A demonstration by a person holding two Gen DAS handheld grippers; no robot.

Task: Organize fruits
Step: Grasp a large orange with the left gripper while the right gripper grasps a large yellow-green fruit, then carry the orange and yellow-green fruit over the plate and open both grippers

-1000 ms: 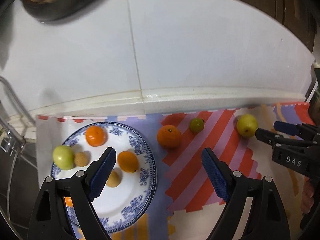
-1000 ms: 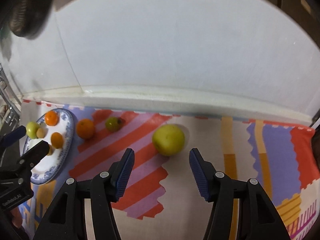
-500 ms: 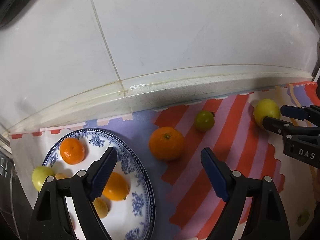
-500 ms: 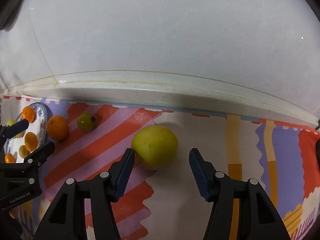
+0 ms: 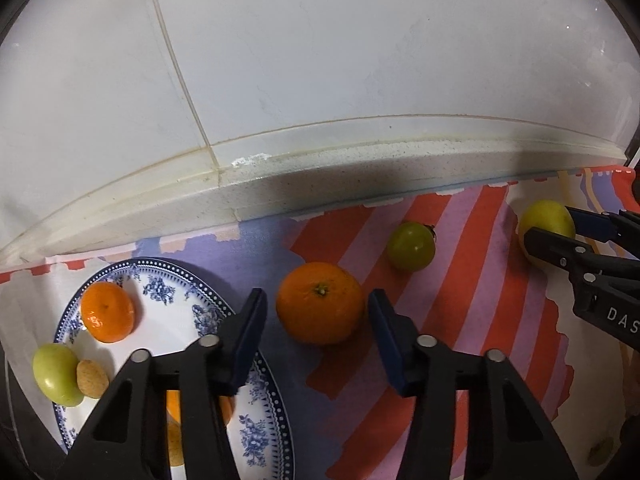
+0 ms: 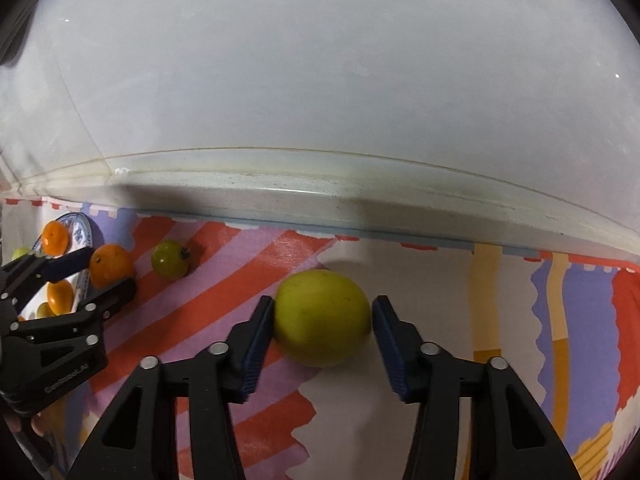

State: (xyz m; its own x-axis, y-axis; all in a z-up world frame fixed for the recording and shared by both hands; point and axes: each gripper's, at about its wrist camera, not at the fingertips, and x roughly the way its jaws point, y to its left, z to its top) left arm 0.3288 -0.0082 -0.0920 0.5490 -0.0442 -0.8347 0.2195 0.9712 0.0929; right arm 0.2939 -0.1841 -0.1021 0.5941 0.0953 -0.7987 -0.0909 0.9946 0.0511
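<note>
The orange (image 5: 320,308) sits on the striped cloth (image 5: 460,320) just past the plate's (image 5: 276,412) rim, dead ahead at twelve o'clock between the fingers of my left gripper (image 5: 318,334). Those jaws have just been closing; a sliver of cloth still shows on each side of the fruit, so I judge I am not yet pressing on it. It looks firm and round with a dimpled skin that should give the ribbed pads (image 5: 252,332) good purchase, but it will roll if only one pad arrives first. I would take it across its widest middle, level, and squeeze gently so the peel does not bruise.

My right gripper (image 6: 323,322) straddles the yellow fruit (image 6: 322,316), which rests on the pale part of the cloth near the wall ledge (image 6: 320,192). Its jaws have also just been closing, and both pads now sit against the fruit's flanks, so I take it as gripped. That skin looks smooth and waxy, likelier to slip, and the fruit seems the heaviest here.

A small green fruit (image 5: 411,246) lies at one o'clock from the orange, apart from it. On the plate at nine o'clock are a tangerine (image 5: 107,312), a green fruit (image 5: 56,374) and a little tan one (image 5: 92,378) touching it.
</note>
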